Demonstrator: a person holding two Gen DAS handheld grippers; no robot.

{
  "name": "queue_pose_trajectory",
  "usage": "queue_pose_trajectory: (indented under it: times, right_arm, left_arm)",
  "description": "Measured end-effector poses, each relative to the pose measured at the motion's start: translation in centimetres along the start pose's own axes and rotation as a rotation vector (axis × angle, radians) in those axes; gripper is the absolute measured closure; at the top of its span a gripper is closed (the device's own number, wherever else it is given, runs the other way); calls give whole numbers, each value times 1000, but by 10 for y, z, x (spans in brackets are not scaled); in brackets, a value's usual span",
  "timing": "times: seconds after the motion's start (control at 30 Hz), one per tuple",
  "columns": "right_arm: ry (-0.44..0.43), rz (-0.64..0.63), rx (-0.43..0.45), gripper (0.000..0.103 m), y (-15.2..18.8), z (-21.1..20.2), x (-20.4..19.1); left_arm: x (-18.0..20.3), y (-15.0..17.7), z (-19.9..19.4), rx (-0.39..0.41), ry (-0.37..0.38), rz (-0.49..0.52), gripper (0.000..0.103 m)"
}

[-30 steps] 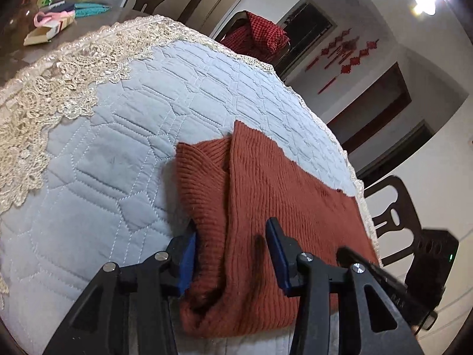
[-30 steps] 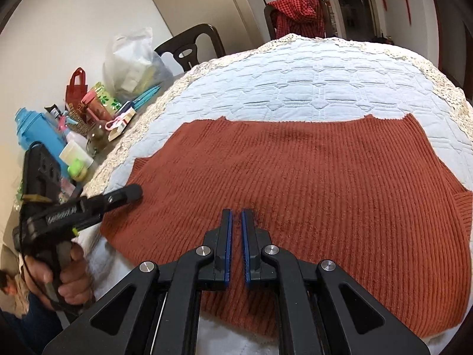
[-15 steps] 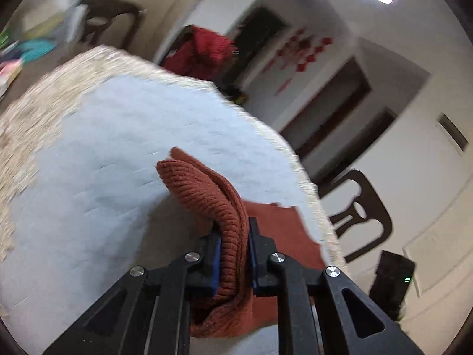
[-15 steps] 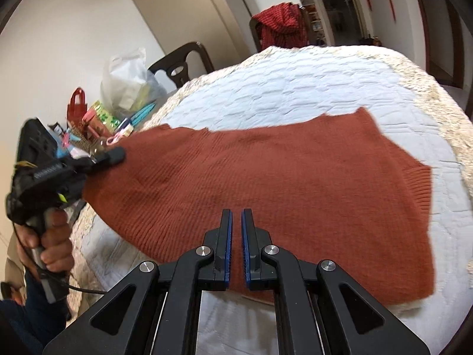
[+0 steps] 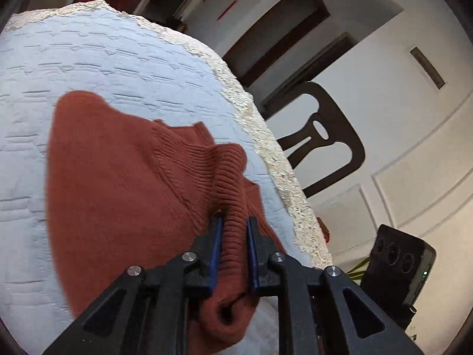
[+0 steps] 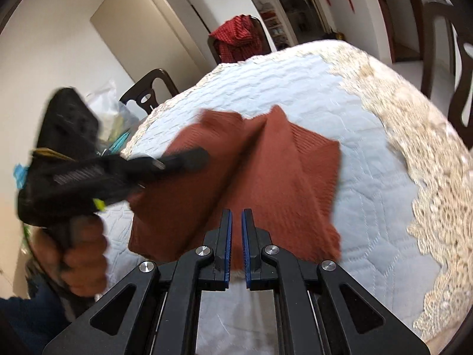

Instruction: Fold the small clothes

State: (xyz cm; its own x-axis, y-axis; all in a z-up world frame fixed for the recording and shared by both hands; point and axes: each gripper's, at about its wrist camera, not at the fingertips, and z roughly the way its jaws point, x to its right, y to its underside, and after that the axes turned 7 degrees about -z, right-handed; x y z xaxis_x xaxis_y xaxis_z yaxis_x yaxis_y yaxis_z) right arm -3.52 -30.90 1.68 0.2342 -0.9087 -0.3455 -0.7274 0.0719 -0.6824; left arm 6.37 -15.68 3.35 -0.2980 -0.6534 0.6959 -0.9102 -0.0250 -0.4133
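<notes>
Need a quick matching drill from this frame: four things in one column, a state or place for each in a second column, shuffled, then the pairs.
Things:
1. left gripper
2. right gripper
3. sweater
4. red cloth

States or places:
A. draped over a chair back beyond the table
B. shut on a bunched fold of knit
C. partly folded over itself on the quilted cover
D. shut with nothing between its fingers, held above the sweater's near edge

Pairs: 1-B, 2-D, 3-C, 4-A
</notes>
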Motion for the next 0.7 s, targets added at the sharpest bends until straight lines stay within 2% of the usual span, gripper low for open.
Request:
queue_pose_trajectory:
  times: [0.07,0.1,0.13,0.23,0.3,0.33,0.43,0.7]
  right_arm:
    - [-28,22,-2,71,1,-1,5]
    - [-49,34,2,59,1,-2,8]
    - [-74,46,5,56,2,-4,10]
    - [-189,80,-1,55,6,-5,16]
    - [-279,95,-15,52,8,-2,16]
    - [-307,102,-17,47,9,-2,16]
    - [-378,143,-15,42,10,0,15]
    - [-348,249,-28,42,-15,20,22]
  left_arm:
    - [8,1,-11,23,47,21,74]
    - [12,0,-21,52,62,37,72]
    - [14,0,-32,87,56,56,69]
    - [7,-4,-56,174,-22,78,67]
    - [-6,-5,-65,202,-79,72,67]
    - [-16,-6,-68,205,-102,63,67]
    - [-34,-3,-67,196,-149,40,67]
    - [-39,15,-62,216,-183,85,67]
